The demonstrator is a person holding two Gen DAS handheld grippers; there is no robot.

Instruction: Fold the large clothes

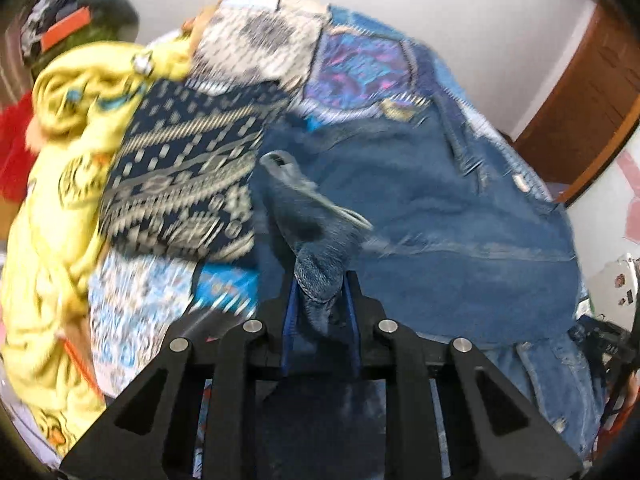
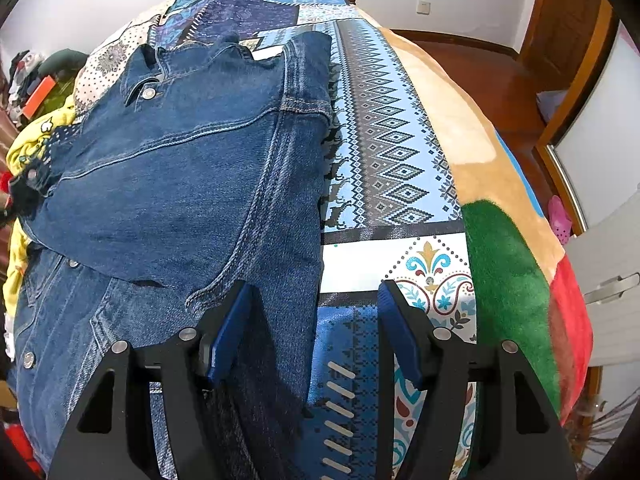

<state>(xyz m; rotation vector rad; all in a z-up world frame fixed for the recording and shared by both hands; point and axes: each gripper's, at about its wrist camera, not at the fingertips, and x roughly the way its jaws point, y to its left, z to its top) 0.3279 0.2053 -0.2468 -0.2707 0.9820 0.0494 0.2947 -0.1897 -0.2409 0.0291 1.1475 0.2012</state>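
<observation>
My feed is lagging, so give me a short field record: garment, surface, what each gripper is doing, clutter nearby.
garment: denim jacket, spread out and partly folded
surface: patchwork bedspread
left gripper: jaws shut on a bunched piece of the denim
right gripper: jaws open, straddling the jacket's right edge, nothing pinched
clutter: yellow garment and navy patterned cloth beside the jacket
image quality: left wrist view blurred

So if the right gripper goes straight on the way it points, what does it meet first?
Probably the edge of the blue denim jacket between the open right gripper fingers, lying on the patterned blue bedspread; depth is unclear.
</observation>
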